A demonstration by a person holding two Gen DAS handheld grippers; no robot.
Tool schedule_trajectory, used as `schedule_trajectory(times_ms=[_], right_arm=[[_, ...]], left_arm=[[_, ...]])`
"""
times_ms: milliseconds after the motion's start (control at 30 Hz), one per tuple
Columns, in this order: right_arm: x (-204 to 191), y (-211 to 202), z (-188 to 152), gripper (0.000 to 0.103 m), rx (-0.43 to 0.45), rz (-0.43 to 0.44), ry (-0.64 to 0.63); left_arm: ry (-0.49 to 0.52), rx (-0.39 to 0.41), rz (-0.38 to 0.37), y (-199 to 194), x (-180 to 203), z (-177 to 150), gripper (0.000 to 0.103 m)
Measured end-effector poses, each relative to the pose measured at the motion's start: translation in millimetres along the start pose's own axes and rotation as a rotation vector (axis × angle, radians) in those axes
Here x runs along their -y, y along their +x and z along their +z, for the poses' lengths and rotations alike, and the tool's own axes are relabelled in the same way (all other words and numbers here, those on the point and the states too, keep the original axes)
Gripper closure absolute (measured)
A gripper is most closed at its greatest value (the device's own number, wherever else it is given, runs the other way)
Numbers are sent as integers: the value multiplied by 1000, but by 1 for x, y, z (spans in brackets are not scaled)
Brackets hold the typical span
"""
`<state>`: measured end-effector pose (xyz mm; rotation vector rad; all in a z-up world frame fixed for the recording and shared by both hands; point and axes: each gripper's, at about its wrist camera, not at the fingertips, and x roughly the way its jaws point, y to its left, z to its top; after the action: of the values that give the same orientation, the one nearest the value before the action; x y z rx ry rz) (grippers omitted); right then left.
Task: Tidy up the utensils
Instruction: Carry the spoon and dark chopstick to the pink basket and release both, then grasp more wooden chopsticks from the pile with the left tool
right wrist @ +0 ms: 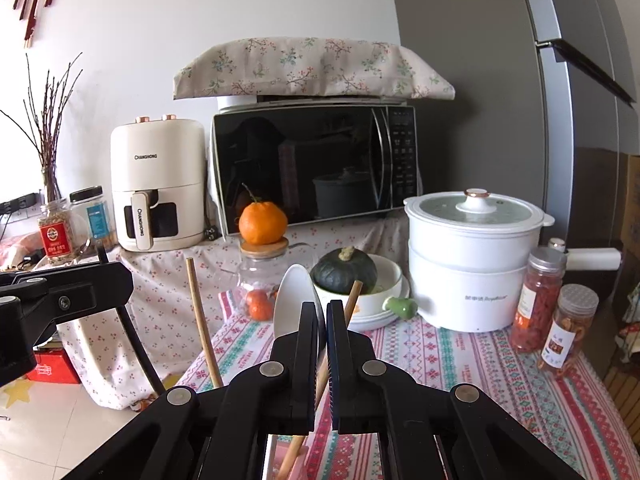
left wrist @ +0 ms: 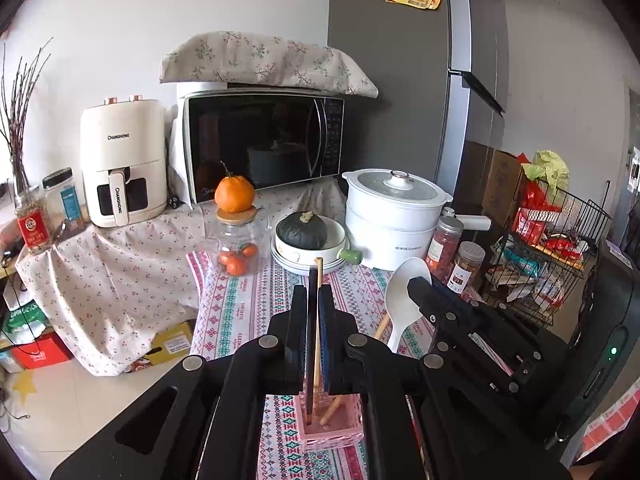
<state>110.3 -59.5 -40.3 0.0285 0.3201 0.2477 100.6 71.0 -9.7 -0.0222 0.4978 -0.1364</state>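
Note:
My left gripper (left wrist: 315,292) is shut on a wooden chopstick (left wrist: 318,280) and a dark one beside it, both upright with their lower ends inside a pink utensil holder (left wrist: 330,432) on the patterned tablecloth. My right gripper (right wrist: 325,308) is shut on a white spoon (right wrist: 294,300), held upright over the same holder (right wrist: 294,468). A second wooden chopstick (right wrist: 354,296) leans behind its fingers. In the left wrist view the right gripper (left wrist: 416,284) and spoon (left wrist: 404,300) are just right of my left gripper. In the right wrist view the left gripper's chopstick (right wrist: 202,320) stands at the left.
A glass jar (left wrist: 236,244) with an orange on top, a dish with a dark squash (left wrist: 302,232), a white cooker (left wrist: 392,216) and spice jars (left wrist: 456,256) stand behind the holder. A microwave (left wrist: 260,144) and air fryer (left wrist: 124,168) sit further back. A wire rack (left wrist: 552,240) stands right.

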Motion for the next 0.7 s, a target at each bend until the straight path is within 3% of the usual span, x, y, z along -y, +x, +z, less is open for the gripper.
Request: schedule_trajectory(times_ms=[67, 200, 333, 400, 467, 700], right_arm=[[0, 0, 1, 94, -9, 13, 5], [5, -6, 5, 73, 0, 35, 28], [15, -14, 15, 72, 1, 37, 54], [22, -19, 20, 68, -2, 32, 66], [29, -25, 25, 63, -5, 29, 76], [58, -40, 36, 45, -53, 9, 113]], left_arm=[[-5, -1, 5, -1, -1, 0, 97], [-15, -5, 1, -2, -2, 0, 97], [-23, -10, -12, -5, -1, 0, 94], [-25, -11, -17, -7, 1, 0, 83], [-31, -3, -21, -10, 2, -1, 66], [-35, 16, 3, -21, 11, 0, 42]])
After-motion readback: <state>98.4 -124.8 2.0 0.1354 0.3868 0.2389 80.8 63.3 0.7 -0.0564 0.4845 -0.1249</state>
